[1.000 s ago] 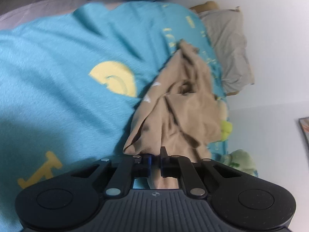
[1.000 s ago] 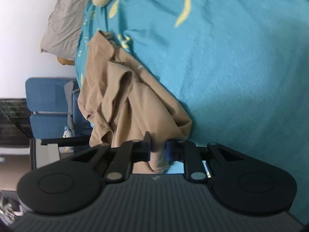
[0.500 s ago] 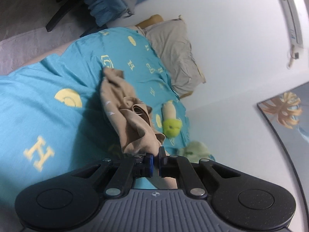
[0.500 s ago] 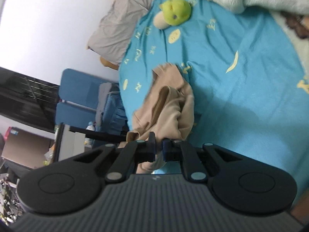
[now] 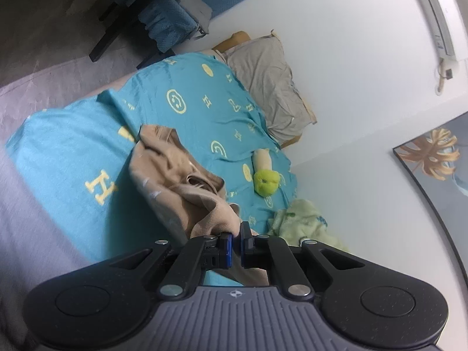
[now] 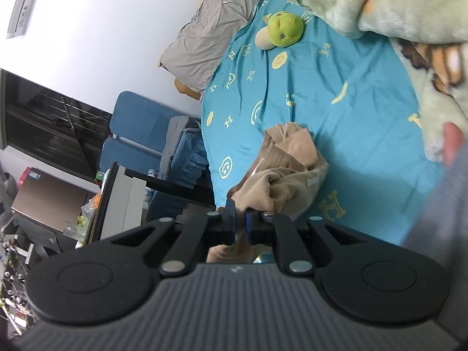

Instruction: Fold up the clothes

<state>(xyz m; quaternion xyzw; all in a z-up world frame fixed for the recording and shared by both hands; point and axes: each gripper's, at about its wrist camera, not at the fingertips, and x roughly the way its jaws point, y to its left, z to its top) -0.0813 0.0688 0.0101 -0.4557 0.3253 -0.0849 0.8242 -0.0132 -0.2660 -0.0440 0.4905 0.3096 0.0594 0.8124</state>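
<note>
A tan garment [image 5: 181, 181] hangs crumpled above a turquoise bedspread [image 5: 73, 146], its far end still trailing on the bed. My left gripper [image 5: 236, 229] is shut on one edge of the cloth, which bunches just beyond its fingertips. In the right wrist view the same tan garment [image 6: 286, 169] droops from my right gripper [image 6: 240, 209], which is shut on another edge. Cloth hangs down between both pairs of fingers. The garment's shape is hidden by its folds.
A green plush toy [image 5: 264, 180] lies on the bedspread [image 6: 365, 111] near a grey pillow [image 5: 269, 79] by the white wall. A pale green blanket [image 6: 380, 3] is heaped at one side. Blue chairs [image 6: 137, 134] and a desk stand beside the bed.
Both grippers have risen well above the bed with the tan garment held in them. The cloth has lifted off the bedspread and now hangs, with more of the room in view.
</note>
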